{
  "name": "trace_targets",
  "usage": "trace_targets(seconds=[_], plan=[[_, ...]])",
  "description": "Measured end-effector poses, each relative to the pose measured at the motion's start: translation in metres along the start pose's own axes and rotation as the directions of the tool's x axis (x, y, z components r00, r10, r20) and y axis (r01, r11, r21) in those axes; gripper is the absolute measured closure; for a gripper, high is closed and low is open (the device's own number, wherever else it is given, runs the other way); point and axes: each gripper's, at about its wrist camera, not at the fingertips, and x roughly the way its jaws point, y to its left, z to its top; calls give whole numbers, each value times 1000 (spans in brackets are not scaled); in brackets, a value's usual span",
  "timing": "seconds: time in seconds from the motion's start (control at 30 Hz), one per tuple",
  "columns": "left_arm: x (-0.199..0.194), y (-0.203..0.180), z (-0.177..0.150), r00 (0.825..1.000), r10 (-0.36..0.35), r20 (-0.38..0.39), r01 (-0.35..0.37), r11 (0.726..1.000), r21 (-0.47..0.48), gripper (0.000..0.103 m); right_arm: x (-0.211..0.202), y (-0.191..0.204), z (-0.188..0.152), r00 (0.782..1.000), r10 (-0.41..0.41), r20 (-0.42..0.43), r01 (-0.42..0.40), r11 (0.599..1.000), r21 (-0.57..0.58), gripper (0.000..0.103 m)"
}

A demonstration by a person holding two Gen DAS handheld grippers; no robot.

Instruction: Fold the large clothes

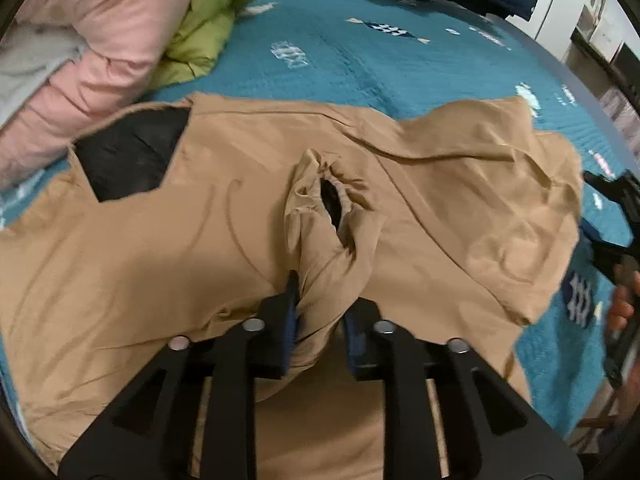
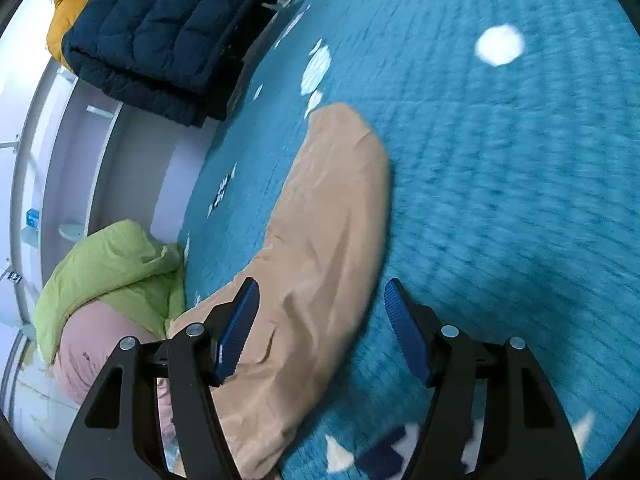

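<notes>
Pinching tan jacket (image 1: pixel 200 240) sleeve, left hand-held gripper (image 1: pixel 320 312); right hand-held gripper (image 2: pixel 320 328) agape.

Left hand-held gripper (image 1: pixel 320 312) clamped shut; right hand-held gripper (image 2: pixel 320 332) spread wide, gripping nothing.

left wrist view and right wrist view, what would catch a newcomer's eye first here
A big tan jacket sprawls across the teal bedspread, its sleeve pinched in the left claw at the bottom of the left wrist view. In the right wrist view the right claw gapes open over the jacket's edge. A folded navy puffer coat lies at the bed's far corner, with green and pink jackets heaped at another side.
</notes>
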Motion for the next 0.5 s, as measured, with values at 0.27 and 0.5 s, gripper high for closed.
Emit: trace_targets(seconds=[0.27, 0.5], plan=[[-22, -18, -7, 987, -157, 36, 156, 987, 43, 41, 12, 13, 1, 999, 46, 10, -46, 999, -22, 37], [5, -39, -10, 993, -103, -53, 107, 991, 83, 37, 7, 5, 3, 987, 160, 21, -160, 986, 48, 93]])
